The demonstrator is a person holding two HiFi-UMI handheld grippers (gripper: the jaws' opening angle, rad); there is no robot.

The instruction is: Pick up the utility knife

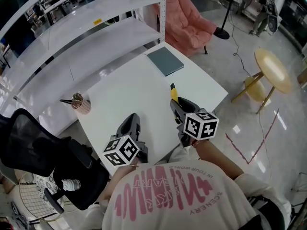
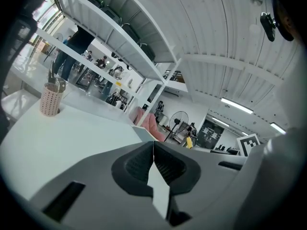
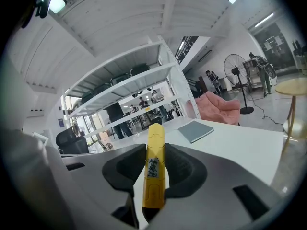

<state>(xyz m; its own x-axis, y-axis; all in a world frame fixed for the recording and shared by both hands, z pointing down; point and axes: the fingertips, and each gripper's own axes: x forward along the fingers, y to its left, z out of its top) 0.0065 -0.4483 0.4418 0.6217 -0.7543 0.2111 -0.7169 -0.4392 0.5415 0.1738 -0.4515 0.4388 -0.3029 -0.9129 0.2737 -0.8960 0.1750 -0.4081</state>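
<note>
The yellow utility knife stands clamped between the jaws of my right gripper, its tip pointing away and slightly up. In the head view the right gripper hangs over the white table near its right front, with the knife sticking out ahead of it. My left gripper is over the table's front edge. In the left gripper view its jaws meet with nothing between them. The knife's yellow end shows far right there.
A grey notebook lies at the table's far corner. A pink perforated pen cup with tools stands at the left edge. A black office chair is at the left front. A white shelf unit and a pink armchair stand behind.
</note>
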